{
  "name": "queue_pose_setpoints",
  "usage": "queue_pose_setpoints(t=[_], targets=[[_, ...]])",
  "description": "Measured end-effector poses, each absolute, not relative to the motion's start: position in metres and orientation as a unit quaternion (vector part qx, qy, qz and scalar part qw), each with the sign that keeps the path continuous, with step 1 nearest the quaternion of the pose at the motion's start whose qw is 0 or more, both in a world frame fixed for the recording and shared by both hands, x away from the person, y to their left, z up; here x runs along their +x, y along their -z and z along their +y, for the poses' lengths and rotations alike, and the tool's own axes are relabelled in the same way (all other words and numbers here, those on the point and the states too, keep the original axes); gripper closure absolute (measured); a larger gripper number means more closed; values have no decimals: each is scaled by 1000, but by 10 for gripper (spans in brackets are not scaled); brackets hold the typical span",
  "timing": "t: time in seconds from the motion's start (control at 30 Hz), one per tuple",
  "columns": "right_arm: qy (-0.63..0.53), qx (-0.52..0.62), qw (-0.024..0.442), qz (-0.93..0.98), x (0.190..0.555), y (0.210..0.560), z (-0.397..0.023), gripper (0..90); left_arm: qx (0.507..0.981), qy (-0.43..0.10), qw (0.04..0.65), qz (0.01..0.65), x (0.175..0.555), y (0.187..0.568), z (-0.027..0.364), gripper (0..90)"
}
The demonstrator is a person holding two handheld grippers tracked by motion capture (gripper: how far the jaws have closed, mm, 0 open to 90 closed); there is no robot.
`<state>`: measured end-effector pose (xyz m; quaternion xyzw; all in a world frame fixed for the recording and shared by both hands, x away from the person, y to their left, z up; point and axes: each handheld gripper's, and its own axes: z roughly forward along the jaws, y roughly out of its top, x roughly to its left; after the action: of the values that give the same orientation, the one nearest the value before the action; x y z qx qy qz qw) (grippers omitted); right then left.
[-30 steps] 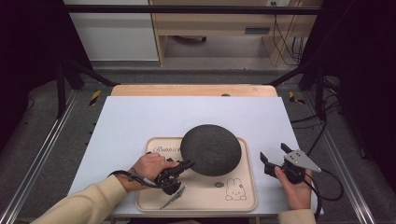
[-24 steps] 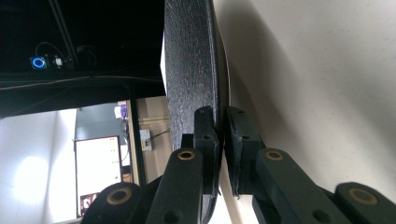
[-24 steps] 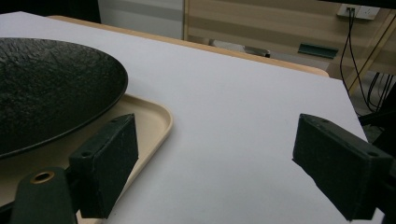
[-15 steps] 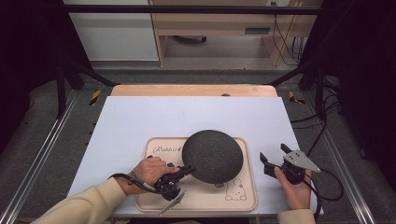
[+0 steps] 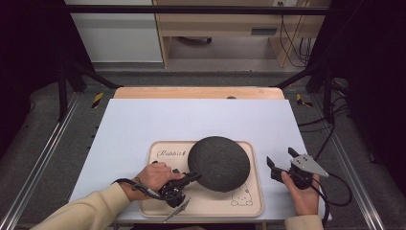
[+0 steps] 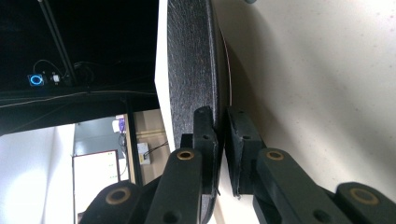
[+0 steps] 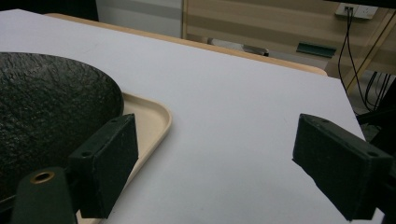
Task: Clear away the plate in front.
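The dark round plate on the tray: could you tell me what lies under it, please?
The beige tray lies under the dark round plate, whose edge the left gripper pinches. The plate covers the tray's middle and part of its printing.

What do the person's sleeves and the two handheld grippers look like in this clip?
Both forearms wear cream long sleeves. The left gripper is black, with linked jaw arms on brass-coloured pivots and flat rectangular pads; a black cable loops from it. The right gripper has the same black block pads, a grey three-cornered plate on top and a black trailing cable.
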<state>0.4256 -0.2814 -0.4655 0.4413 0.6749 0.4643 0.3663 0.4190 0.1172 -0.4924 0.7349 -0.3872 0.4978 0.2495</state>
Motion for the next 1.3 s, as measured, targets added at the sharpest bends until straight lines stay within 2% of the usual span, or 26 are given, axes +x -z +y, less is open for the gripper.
queue_pose_setpoints(t=[1.3], targets=[[-467,444,364,673,425,465,-281,140,735,-483,243,-409,433,506,126,858]])
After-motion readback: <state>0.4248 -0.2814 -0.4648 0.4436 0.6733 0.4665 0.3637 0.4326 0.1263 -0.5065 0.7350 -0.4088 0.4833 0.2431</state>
